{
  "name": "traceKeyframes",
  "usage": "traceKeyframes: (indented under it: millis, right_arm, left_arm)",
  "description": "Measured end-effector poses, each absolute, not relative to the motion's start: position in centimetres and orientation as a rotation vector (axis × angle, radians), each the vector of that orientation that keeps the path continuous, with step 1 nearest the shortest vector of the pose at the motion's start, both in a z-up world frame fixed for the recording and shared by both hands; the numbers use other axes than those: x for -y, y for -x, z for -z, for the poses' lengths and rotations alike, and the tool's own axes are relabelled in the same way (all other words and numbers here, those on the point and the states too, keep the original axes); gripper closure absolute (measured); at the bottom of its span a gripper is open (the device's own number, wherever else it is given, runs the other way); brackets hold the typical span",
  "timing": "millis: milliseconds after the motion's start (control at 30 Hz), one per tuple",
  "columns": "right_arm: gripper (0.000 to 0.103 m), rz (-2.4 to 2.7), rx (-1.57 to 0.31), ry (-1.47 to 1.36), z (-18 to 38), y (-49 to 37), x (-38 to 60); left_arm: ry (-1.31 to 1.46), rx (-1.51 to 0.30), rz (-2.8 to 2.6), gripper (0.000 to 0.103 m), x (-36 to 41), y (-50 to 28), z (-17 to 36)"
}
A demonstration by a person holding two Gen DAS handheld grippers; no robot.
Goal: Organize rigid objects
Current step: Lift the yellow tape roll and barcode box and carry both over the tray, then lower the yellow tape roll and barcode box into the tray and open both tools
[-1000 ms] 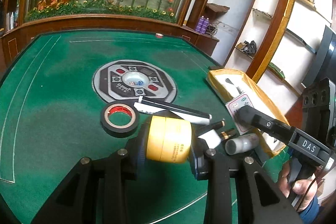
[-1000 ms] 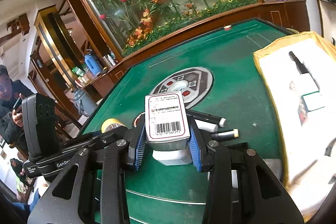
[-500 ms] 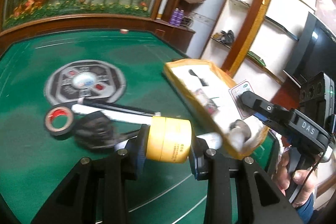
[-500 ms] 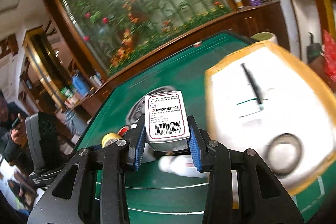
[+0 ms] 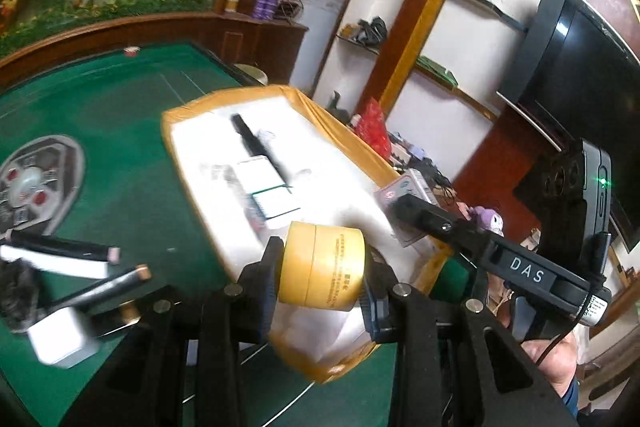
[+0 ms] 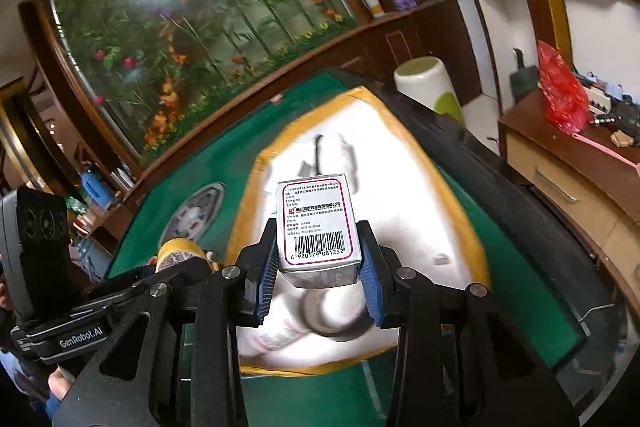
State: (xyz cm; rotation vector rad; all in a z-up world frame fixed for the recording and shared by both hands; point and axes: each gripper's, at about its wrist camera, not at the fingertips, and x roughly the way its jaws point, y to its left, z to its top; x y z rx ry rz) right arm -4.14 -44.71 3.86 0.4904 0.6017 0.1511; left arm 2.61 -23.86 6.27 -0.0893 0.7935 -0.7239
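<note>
Left tongs (image 5: 322,277) clamp a squat yellow jar (image 5: 322,269), round w/ smooth glossy plastic sides, lying sideways betw. the blue ribbed pads, held over the near end of the tray. Right tongs (image 6: 318,265) grip a small rectangular box (image 6: 316,227), white card w/ red border, printed text & barcode on the face that shows, held upright above the tray's near half.

Just past both: tray (image 5: 176,123), flat rectangle w/ mustard-yellow rim & white soft-looking lining, sitting on green felt tabletop (image 5: 120,131). Inside, blurred: a long thin black stick-like item (image 5: 252,143), a couple of small white boxes (image 5: 276,201), and in the right view a dark ring (image 6: 326,315) under the held box.

Left of tray on the felt: black-and-white slim pens or tubes (image 5: 60,255), a dark cylinder w/ copper tip (image 5: 116,283), a white block (image 5: 60,343), all motion-smeared. Further out, a grey oval panel (image 5: 36,183) w/ red buttons set in the tabletop centre.

Beyond: curved wood rail, floral glass mural (image 6: 192,19), white shelves, dark TV screen (image 5: 580,67).
</note>
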Motion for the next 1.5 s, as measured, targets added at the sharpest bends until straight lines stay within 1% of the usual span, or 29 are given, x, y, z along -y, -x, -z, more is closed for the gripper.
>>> traceKeyframes:
  millis: [300, 533, 733, 900, 1033, 1133, 1167, 1200, 1233, 1267, 1300, 1433, 1500]
  right_arm:
    - [0.067, -0.120, -0.725, -0.412, -4.0, -0.4, 45.6]
    - [0.067, -0.103, -0.802, -0.385, -3.4, -2.6, 45.5]
    - [0.067, -0.049, -0.819, -0.331, -3.3, -3.2, 45.3]
    - [0.065, -0.006, -0.829, -0.223, -3.5, -3.6, 43.9]
    - [0.065, 0.013, -0.839, -0.222, -3.3, -3.8, 44.0]
    - [0.065, 0.017, -0.834, -0.231, -3.3, -3.6, 44.2]
    - [0.064, 0.015, -0.829, -0.235, -3.3, -3.5, 44.2]
    - [0.059, 0.015, -0.826, -0.235, -3.3, -3.4, 44.1]
    - [0.048, 0.014, -0.825, -0.233, -3.3, -3.4, 44.0]
    - [0.044, 0.012, -0.826, -0.225, -3.3, -3.4, 43.8]
    - [0.042, 0.007, -0.821, -0.220, -3.4, -3.2, 43.7]
    - [0.042, 0.009, -0.791, -0.225, -3.9, -2.4, 43.5]
    - [0.042, 0.017, -0.743, -0.250, -4.7, -1.3, 43.8]
  left_arm:
    - [0.063, -0.890, 0.741, 0.068, 27.8, -5.1, -4.7]
    - [0.084, -0.977, 0.732, 0.068, 28.3, -6.8, -2.9]
    - [0.071, -0.959, 0.737, 0.067, 28.4, -6.2, -2.9]
    - [0.060, -0.945, 0.737, 0.067, 28.4, -6.0, -2.8]
    - [0.022, -0.927, 0.729, 0.066, 29.1, -5.7, -2.8]
    - [-0.024, -0.918, 0.722, 0.062, 29.7, -5.4, -2.7]
    - [-0.027, -0.915, 0.726, 0.059, 29.8, -5.4, -2.7]
    - [-0.025, -0.914, 0.731, 0.056, 29.8, -5.4, -2.8]
    - [-0.021, -0.914, 0.739, 0.056, 29.8, -5.4, -2.9]
    - [-0.016, -0.914, 0.741, 0.053, 29.8, -5.3, -3.0]
    - [-0.009, -0.912, 0.743, 0.050, 29.7, -5.4, -3.0]
    - [0.009, -0.889, 0.736, 0.046, 29.0, -5.2, -3.6]
    - [0.027, -0.876, 0.737, 0.038, 28.6, -5.1, -3.9]
